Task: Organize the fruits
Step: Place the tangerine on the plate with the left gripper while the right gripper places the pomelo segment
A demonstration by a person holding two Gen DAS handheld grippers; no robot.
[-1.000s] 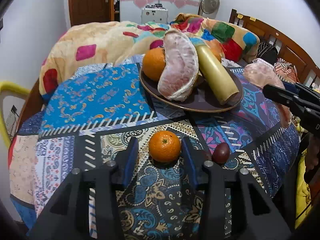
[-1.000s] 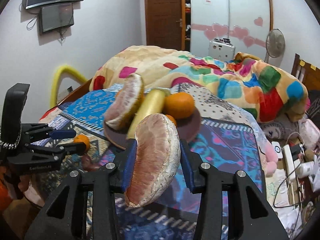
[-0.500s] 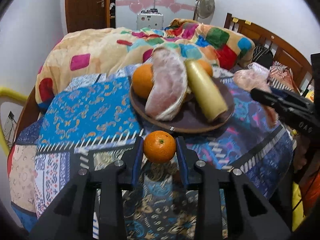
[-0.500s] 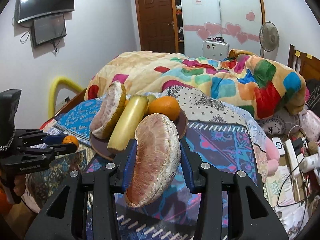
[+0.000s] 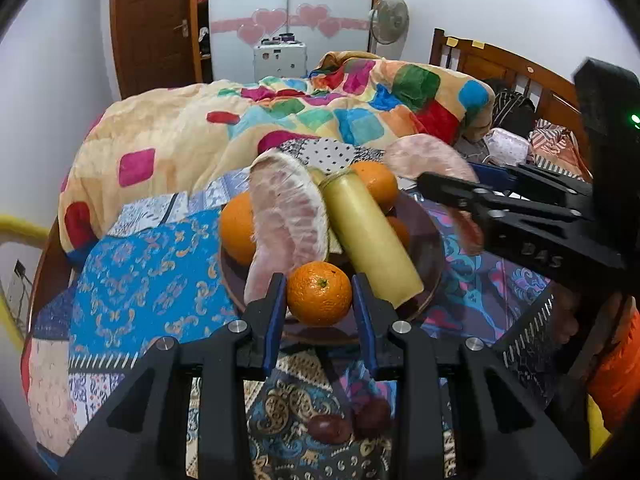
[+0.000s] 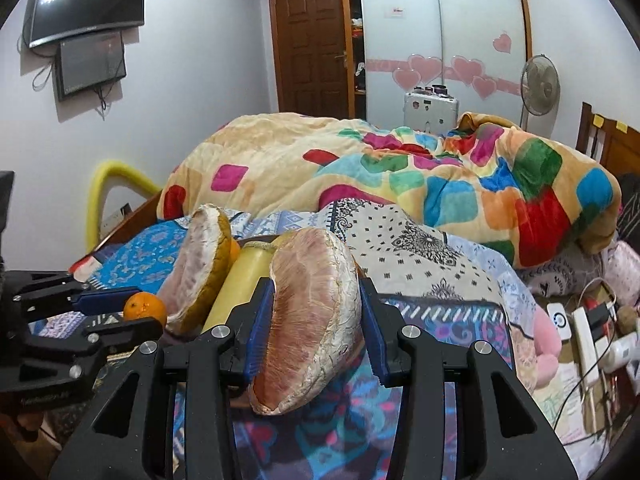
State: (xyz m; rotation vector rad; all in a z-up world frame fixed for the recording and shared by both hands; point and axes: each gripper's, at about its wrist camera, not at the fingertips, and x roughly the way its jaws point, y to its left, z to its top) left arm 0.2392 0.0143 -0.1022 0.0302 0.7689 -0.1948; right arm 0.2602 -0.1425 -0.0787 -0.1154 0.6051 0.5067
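Clamping a small orange (image 5: 319,294) between its blue pads, the left gripper (image 5: 320,300) holds it in the air at the near rim of the dark plate (image 5: 430,240), stem end facing the camera. On the plate lie a pomelo wedge (image 5: 286,224) and a yellow cylinder (image 5: 370,240), long axes running away from the camera. From the right wrist, the right gripper (image 6: 316,320) is closed on a second pomelo wedge (image 6: 312,320), long axis steep, flesh side turned left, close beside the plate over the patterned cloth (image 6: 420,272).
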